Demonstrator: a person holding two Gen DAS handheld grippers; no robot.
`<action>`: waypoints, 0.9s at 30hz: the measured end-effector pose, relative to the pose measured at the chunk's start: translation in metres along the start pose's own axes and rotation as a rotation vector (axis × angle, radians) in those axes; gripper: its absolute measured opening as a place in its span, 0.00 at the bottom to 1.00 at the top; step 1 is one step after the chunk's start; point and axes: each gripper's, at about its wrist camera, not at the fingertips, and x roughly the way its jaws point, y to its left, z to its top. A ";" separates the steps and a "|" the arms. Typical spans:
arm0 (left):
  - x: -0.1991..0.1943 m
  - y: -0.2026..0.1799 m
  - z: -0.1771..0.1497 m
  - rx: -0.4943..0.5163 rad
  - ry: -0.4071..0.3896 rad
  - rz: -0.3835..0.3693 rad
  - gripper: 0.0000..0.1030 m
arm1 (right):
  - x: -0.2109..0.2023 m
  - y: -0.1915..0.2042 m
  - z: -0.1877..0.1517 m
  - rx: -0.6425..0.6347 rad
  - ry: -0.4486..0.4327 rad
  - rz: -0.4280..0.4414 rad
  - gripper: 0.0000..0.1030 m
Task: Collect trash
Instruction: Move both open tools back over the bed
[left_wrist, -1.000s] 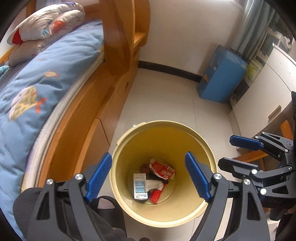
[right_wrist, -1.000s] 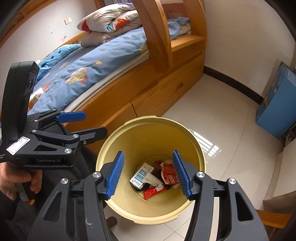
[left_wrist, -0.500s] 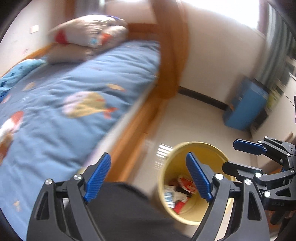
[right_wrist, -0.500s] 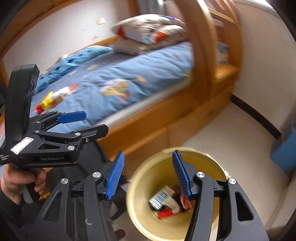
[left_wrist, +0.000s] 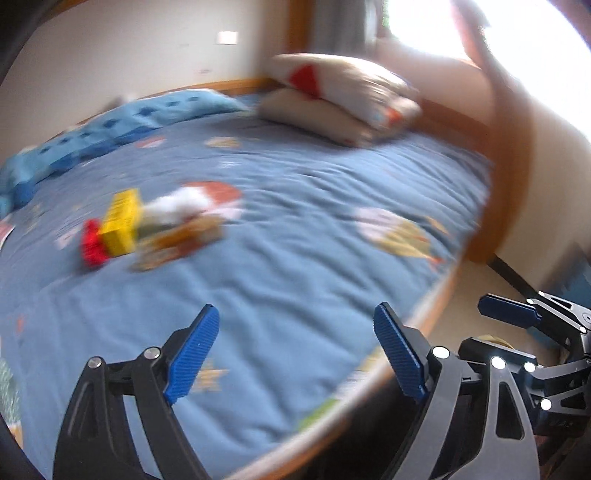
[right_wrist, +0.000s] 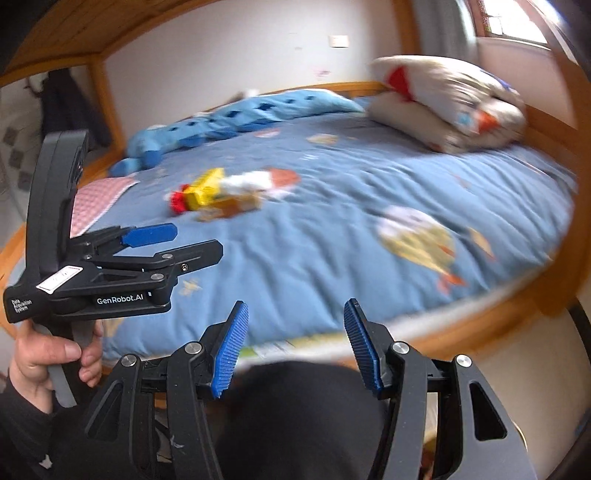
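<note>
Both views have swung up from the yellow bin onto the bed (left_wrist: 295, 258). The left tool (left_wrist: 295, 350) is opening, empty; the right tool (right_wrist: 295, 343) stands released, empty. A trash pile (left_wrist: 147, 229) lies mid-bed, well apart, uncollected. I judge more pickups remain.

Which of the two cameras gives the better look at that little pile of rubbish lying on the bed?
The left wrist view: the rubbish looks larger and nearer there, with yellow, red, white and brown pieces telling apart, though blurred. The right wrist view shows the same pile smaller and farther off, just past the left claw.
</note>
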 end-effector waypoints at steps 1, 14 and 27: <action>-0.002 0.011 0.000 -0.020 -0.004 0.015 0.84 | 0.007 0.007 0.005 -0.010 0.002 0.019 0.52; -0.007 0.122 0.019 -0.181 -0.045 0.175 0.84 | 0.096 0.071 0.070 -0.102 0.057 0.189 0.52; 0.042 0.183 0.041 -0.253 0.011 0.186 0.85 | 0.169 0.087 0.111 -0.175 0.145 0.221 0.52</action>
